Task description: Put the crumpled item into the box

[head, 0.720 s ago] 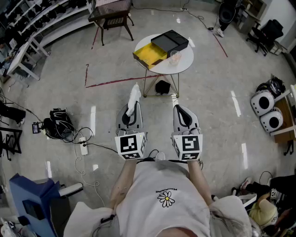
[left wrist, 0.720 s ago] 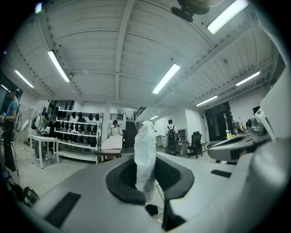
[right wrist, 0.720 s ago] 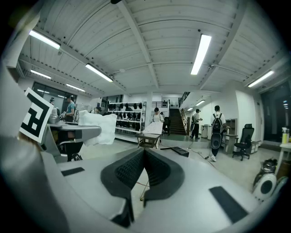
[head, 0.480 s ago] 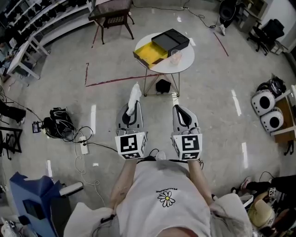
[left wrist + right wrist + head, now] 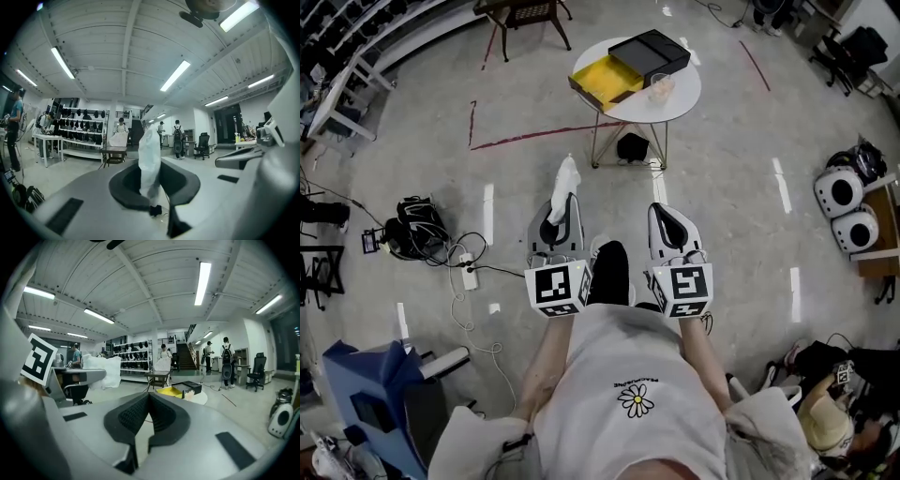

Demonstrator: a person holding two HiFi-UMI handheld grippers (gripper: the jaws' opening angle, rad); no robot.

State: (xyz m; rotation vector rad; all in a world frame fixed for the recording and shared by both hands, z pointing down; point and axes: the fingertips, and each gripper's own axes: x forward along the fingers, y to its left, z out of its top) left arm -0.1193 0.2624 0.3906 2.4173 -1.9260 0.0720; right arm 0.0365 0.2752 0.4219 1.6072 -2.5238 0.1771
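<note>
**Crumpled item pinched in the left tongs, box far off at top of frame**

The left gripper (image 5: 566, 201) pinches the white crumpled item (image 5: 150, 157). The item sticks up past the tips, and its lower end is hidden between the pads. The right gripper (image 5: 148, 399) has its jaws pressed together on nothing. At top centre of the head view, the yellow box (image 5: 602, 81) sits on a round white table (image 5: 680, 101), well apart from both grippers, with a black piece (image 5: 650, 53) against it. A dark lump (image 5: 630, 174) under the table is too small to identify, perhaps a bag.

Glossy grey floor (image 5: 741, 187), ceiling strip lights (image 5: 177, 75), shelving (image 5: 84, 129) along the wall.
</note>
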